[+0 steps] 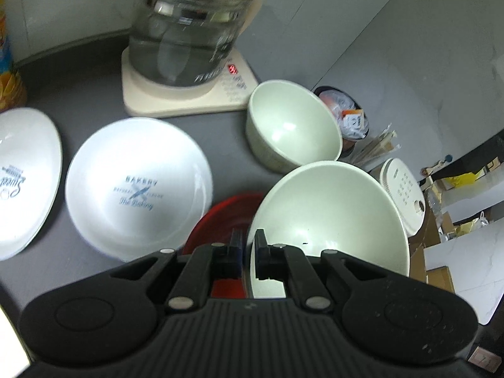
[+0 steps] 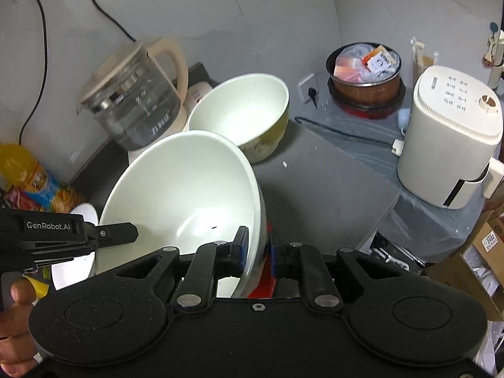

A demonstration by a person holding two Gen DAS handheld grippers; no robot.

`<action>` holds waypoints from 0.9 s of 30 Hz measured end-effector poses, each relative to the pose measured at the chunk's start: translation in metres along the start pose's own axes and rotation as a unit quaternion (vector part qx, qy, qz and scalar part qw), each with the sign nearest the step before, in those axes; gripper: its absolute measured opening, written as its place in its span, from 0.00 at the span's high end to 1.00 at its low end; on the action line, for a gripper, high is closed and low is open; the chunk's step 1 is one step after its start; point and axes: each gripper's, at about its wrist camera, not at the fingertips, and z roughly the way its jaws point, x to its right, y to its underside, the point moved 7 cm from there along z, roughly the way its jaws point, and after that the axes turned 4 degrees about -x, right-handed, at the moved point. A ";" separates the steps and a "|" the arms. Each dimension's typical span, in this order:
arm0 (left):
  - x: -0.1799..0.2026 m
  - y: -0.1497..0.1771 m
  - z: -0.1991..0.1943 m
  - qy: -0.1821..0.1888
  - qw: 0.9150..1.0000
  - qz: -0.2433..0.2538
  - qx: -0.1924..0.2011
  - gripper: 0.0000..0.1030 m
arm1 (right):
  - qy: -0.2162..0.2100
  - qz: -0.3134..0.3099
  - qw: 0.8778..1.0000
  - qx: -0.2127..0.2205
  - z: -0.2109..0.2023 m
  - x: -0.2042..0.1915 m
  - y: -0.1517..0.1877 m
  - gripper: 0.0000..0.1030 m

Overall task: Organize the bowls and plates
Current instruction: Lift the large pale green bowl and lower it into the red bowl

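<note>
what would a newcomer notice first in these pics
The big pale green bowl fills the foreground, tilted, with the right gripper and the left gripper each clamping its rim on opposite sides. Behind it stand a smaller green bowl and a glass kettle; white printed plates lie on the grey counter.

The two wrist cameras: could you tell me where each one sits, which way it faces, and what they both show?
Left wrist: on the left gripper, looking down and forward over the counter at the large pale bowl, whose rim its fingers clamp, and the Bakery plate.
Right wrist: on the right gripper, clamping the same bowl's opposite rim; the left gripper and the person's hand show.
Shared: that bowl, the smaller bowl, the glass kettle.
</note>
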 end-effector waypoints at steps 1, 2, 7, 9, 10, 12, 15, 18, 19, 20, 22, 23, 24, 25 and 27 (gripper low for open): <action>-0.002 0.002 0.001 -0.002 1.000 -0.001 -0.003 0.95 | 0.000 -0.001 1.000 -0.004 0.001 -0.001 0.002 0.85; -0.004 0.005 0.003 -0.004 1.000 -0.002 -0.007 0.95 | 0.000 -0.001 1.000 -0.009 0.003 -0.002 0.004 0.85; -0.015 0.014 0.010 -0.010 1.000 -0.008 -0.023 0.95 | 0.002 -0.007 1.000 -0.025 0.009 -0.006 0.012 0.83; -0.019 0.017 0.013 -0.010 0.999 -0.013 -0.030 0.95 | 0.001 -0.009 0.999 -0.031 0.011 -0.008 0.014 0.82; -0.022 0.018 0.015 -0.011 0.999 -0.015 -0.032 0.95 | 0.001 -0.012 0.999 -0.033 0.012 -0.009 0.014 0.81; -0.026 0.019 0.018 -0.013 0.999 -0.019 -0.036 0.95 | -0.001 -0.016 0.999 -0.038 0.015 -0.010 0.014 0.80; -0.031 0.022 0.022 -0.020 0.999 -0.024 -0.042 0.95 | 0.004 -0.030 0.999 -0.039 0.018 -0.013 0.013 0.80; -0.035 0.024 0.027 -0.028 0.998 -0.026 -0.051 0.95 | 0.025 -0.041 0.998 -0.033 0.021 -0.010 0.009 0.90; -0.035 0.024 0.027 -0.028 0.998 -0.023 -0.052 0.95 | 0.027 -0.045 0.998 -0.035 0.022 -0.010 0.008 0.91; -0.034 0.024 0.027 -0.027 0.998 -0.024 -0.052 0.95 | 0.029 -0.051 0.998 -0.034 0.023 -0.011 0.007 0.91; -0.034 0.024 0.028 -0.028 0.998 -0.021 -0.053 0.95 | 0.034 -0.065 0.997 -0.031 0.024 -0.013 0.007 0.92; -0.035 0.024 0.028 -0.027 0.998 -0.021 -0.054 0.95 | 0.034 -0.067 0.997 -0.030 0.025 -0.013 0.007 0.92; -0.035 0.024 0.027 -0.026 0.998 -0.022 -0.056 0.95 | 0.034 -0.067 0.997 -0.029 0.025 -0.013 0.006 0.92; -0.035 0.024 0.027 -0.026 0.998 -0.022 -0.058 0.95 | 0.033 -0.065 0.997 -0.030 0.025 -0.012 0.006 0.93; -0.034 0.024 0.025 -0.027 0.998 -0.020 -0.062 0.91 | 0.032 -0.061 0.997 -0.030 0.026 -0.011 0.005 0.94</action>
